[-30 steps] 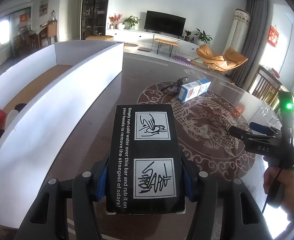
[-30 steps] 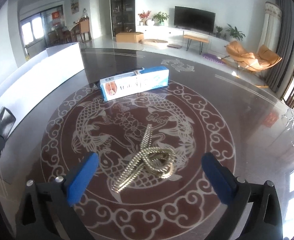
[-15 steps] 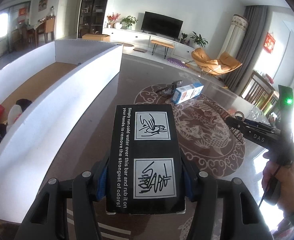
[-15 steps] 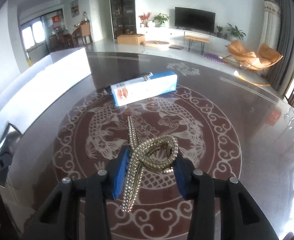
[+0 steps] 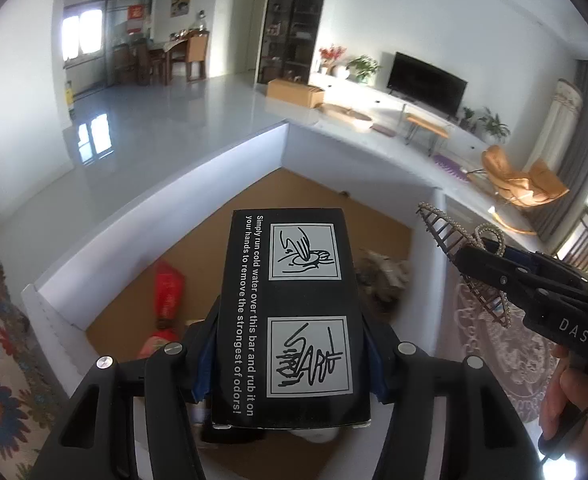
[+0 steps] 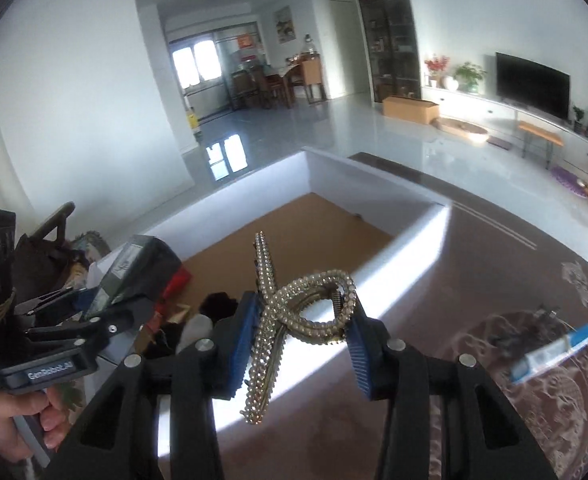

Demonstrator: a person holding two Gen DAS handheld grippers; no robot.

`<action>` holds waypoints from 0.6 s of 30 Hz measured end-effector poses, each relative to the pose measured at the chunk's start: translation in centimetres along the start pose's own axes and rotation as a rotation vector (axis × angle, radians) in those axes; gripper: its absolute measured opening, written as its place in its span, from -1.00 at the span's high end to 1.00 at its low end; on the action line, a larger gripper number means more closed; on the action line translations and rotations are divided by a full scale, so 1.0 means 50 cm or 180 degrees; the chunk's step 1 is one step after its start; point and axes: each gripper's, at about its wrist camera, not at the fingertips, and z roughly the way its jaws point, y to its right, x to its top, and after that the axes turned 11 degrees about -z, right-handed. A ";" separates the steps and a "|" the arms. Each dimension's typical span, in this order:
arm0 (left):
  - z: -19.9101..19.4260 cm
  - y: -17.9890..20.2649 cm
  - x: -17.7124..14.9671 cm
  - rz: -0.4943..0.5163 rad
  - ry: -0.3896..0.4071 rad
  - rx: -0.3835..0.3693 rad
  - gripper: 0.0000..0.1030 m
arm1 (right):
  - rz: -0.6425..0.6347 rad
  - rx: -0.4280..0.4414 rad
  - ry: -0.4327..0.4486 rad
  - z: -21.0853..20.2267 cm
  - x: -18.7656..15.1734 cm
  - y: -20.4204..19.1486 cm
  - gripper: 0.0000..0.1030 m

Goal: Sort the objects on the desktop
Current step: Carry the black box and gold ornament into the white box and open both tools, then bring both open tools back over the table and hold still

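My left gripper (image 5: 289,352) is shut on a black box (image 5: 294,300) with white print and two drawings. It holds the box above the brown floor of a white-walled bin (image 5: 173,184). My right gripper (image 6: 300,344) is shut on a pearl-studded hair clip (image 6: 314,304), which hangs over the bin's near wall (image 6: 414,248). In the left wrist view the right gripper (image 5: 478,256) and the hair clip (image 5: 450,232) are at the right. In the right wrist view the left gripper (image 6: 93,308) and the black box (image 6: 141,264) are at the left.
A red packet (image 5: 169,292) and several other items lie in the bin. A blue-and-white carton (image 6: 550,356) and a dark metal item (image 6: 534,324) lie on the dark patterned table (image 6: 494,264). A hand (image 6: 9,432) holds the left gripper's handle.
The right gripper shut on the hair clip and lifted it off the table. Both grippers swung left from over the table to above the white bin.
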 end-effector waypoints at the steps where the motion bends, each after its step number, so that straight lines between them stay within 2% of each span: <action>1: 0.014 -0.022 0.005 -0.0042 -0.0064 0.0053 -0.12 | -0.0044 0.0041 -0.0090 0.036 0.014 -0.021 0.16; 4: 0.058 -0.063 0.005 -0.0079 -0.0267 0.0179 -0.13 | -0.0122 0.0114 -0.0388 0.145 0.038 -0.062 0.16; 7: 0.106 -0.091 -0.005 -0.0217 -0.0529 0.0432 -0.16 | -0.0170 0.0157 -0.0735 0.235 0.037 -0.074 0.12; 9: 0.120 -0.106 -0.009 -0.0314 -0.0642 0.0469 -0.17 | -0.0165 0.0081 -0.0818 0.259 0.028 -0.067 -0.14; 10: 0.114 -0.106 -0.008 -0.0322 -0.0598 0.0424 -0.21 | -0.0130 0.0095 -0.0788 0.260 0.025 -0.063 -0.30; 12: 0.100 -0.097 -0.017 -0.0320 -0.0501 0.0436 -0.45 | -0.0035 0.0143 -0.0674 0.239 0.020 -0.052 -0.37; 16: 0.047 -0.045 -0.032 -0.0187 -0.0202 0.0396 -0.46 | 0.0062 0.0114 -0.0282 0.134 -0.010 -0.026 -0.47; 18: 0.002 -0.005 -0.052 -0.0158 -0.0005 0.0217 -0.47 | 0.0073 -0.0020 0.0016 0.058 -0.043 -0.005 -0.74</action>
